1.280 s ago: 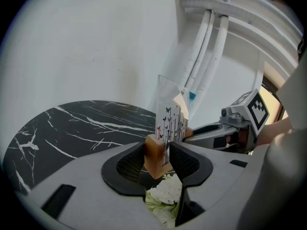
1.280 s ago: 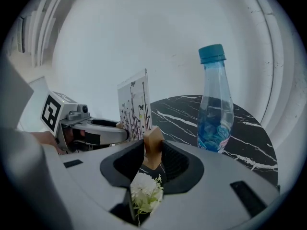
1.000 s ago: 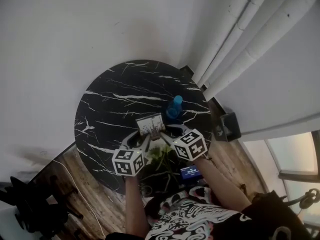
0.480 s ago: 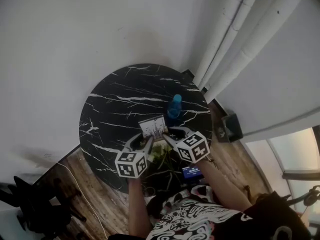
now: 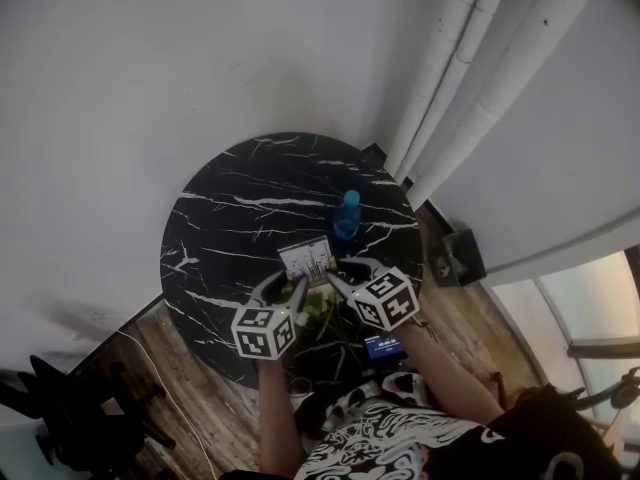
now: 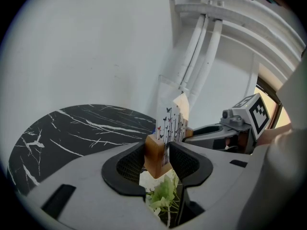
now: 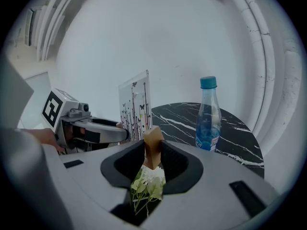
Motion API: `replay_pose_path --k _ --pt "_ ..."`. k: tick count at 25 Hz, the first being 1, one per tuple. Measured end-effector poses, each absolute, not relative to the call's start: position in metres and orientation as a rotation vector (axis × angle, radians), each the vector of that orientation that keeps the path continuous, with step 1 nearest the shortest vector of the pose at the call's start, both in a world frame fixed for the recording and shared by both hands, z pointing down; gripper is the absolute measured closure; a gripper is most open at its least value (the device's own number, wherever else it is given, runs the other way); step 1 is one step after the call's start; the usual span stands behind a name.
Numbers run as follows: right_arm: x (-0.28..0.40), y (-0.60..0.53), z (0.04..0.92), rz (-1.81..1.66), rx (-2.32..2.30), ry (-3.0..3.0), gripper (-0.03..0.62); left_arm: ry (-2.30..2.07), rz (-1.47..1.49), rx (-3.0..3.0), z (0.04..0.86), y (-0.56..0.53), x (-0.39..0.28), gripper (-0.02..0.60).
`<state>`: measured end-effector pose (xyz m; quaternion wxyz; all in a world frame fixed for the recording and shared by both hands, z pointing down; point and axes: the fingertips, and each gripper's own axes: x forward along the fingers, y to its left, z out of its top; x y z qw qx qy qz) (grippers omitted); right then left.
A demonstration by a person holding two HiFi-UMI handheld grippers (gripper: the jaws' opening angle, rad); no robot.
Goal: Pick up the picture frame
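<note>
Wooden ends of the picture frame (image 6: 170,120) are pinched by the left gripper (image 6: 157,161) and sit between the closing jaws of the right gripper (image 7: 152,153), its panel rising just beyond, its underside hidden; a bottle (image 7: 207,118) stands farther out, right.

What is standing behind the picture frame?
A blue-capped water bottle stands behind the picture frame, rightward, on the marble table. The tabletop directly behind the frame is hidden.
</note>
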<state>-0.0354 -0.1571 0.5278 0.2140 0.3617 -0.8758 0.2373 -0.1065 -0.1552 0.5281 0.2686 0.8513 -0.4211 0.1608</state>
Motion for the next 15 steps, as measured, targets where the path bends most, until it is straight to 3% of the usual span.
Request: replay_pose_path --k 15 --pt "-0.0368 -0.1585 0.5277 0.669 1.009 -2.43 0.488 -1.133 0.426 2.288 0.5278 -0.157 -0.1079 0.413"
